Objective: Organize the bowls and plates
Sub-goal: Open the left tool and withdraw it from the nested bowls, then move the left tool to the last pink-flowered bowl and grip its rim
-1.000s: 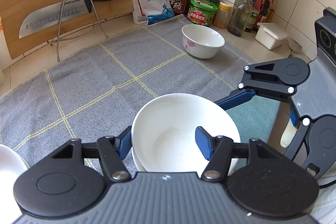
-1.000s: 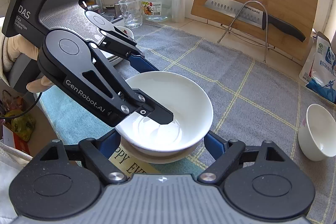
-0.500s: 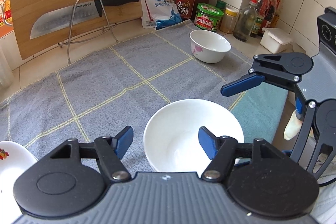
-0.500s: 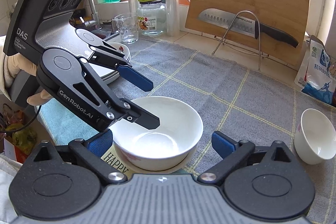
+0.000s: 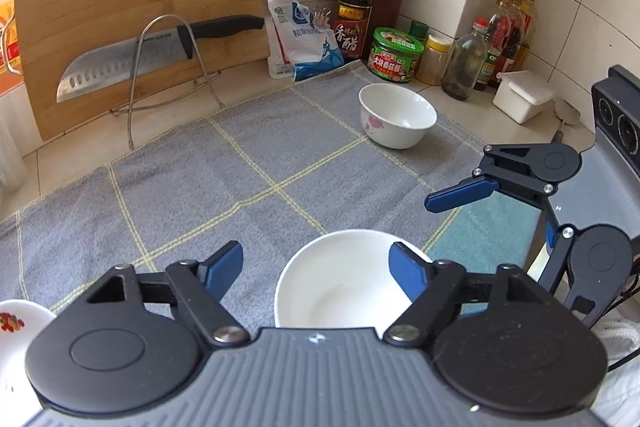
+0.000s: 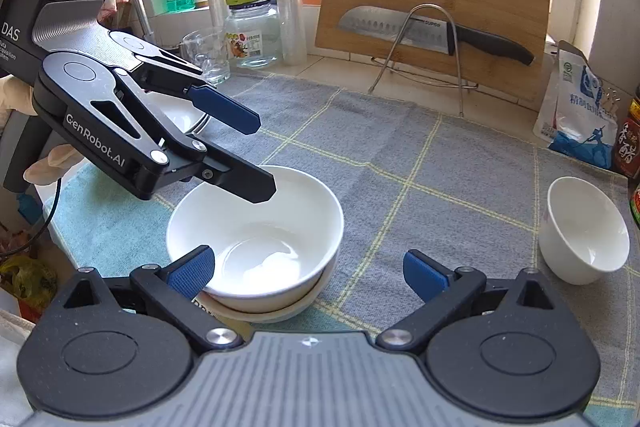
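Both claws, left claw (image 5: 316, 267) and right claw (image 6: 308, 273), gape wide and hold nothing; the nested bowls (image 6: 256, 239) sit on the surface's grey cloth (image 6: 440, 195) near its front edge. That stack looks finished, so next the small bowl (image 6: 584, 231), at three o'clock in the right view, likely wants fetching by its rim.

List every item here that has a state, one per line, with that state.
Left gripper: open, holding nothing.
Right gripper: open, holding nothing.
Big white bowl: upright, empty, nested in another dish.
Small flowered bowl: upright, empty, alone on the grey cloth.
Knife: resting in the wire stand.
Cutting board: leaning against the wall.
Glass jar: lid on.
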{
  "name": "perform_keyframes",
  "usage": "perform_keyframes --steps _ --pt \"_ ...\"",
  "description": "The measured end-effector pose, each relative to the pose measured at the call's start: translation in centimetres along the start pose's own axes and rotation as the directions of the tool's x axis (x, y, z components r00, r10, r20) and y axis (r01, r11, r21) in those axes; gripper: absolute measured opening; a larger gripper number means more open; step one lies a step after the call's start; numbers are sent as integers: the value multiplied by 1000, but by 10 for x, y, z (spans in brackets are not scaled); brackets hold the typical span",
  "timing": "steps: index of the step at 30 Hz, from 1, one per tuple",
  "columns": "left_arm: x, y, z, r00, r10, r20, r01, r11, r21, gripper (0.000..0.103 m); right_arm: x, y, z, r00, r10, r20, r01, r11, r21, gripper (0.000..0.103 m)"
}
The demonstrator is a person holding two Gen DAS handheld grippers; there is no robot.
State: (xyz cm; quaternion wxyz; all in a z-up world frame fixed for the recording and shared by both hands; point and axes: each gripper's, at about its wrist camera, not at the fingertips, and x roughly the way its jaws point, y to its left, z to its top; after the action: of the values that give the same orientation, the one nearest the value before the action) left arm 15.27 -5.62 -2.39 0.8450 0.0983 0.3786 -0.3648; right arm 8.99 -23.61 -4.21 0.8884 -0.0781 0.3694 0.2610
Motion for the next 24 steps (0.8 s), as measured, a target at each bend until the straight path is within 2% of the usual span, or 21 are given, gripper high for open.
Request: perform_keyframes --steps 4,7,10,14,17,20,24 --pt "9 -15 20 999 -10 35 8 999 34 90 -12 -20 -2 997 -66 37 65 997 35 103" --pt "20 -28 34 998 -20 53 19 999 30 90 -23 -46 -8 990 -133 56 128 988 83 103" --pt "31 -45 42 997 4 73 -5 1000 17 91 -32 -73 -14 979 -197 60 189 974 122 103" --pt "47 -64 50 995 8 98 -5 999 -33 91 -39 -114 -21 961 -272 52 260 951 169 103" --pt "63 -73 56 997 -2 81 8 998 -68 91 -35 -137 -26 945 -322 50 310 936 166 103" --pt "78 -82 68 997 8 73 -4 998 -56 91 -24 -152 -31 931 -362 47 353 926 135 103" --pt "106 -93 86 998 38 47 -36 999 -40 91 -9 -165 -37 925 -378 51 372 923 99 103"
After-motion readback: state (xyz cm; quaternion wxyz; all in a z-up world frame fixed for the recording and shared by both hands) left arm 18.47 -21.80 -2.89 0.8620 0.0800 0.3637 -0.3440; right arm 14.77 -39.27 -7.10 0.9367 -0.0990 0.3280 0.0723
